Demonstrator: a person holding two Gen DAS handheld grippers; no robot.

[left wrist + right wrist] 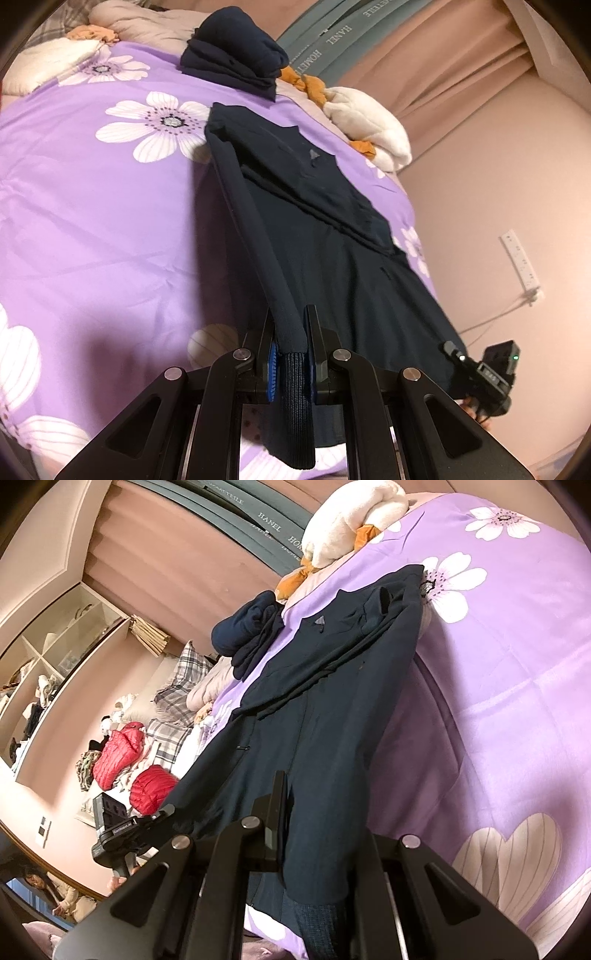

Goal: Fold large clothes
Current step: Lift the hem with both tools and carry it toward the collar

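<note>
Left gripper (290,347) clamps the ribbed hem of a dark navy knit sweater (314,206) stretched over a purple floral bedspread (92,221); right gripper (317,812) pinches the hem's other corner, lifting it

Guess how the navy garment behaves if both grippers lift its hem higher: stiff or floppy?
Likely floppy: the navy garment already sags and creases between the left gripper and the bed. Probably not slippery; its ribbed hem sits pinched in the blue pads. The right gripper grips it too.
</note>
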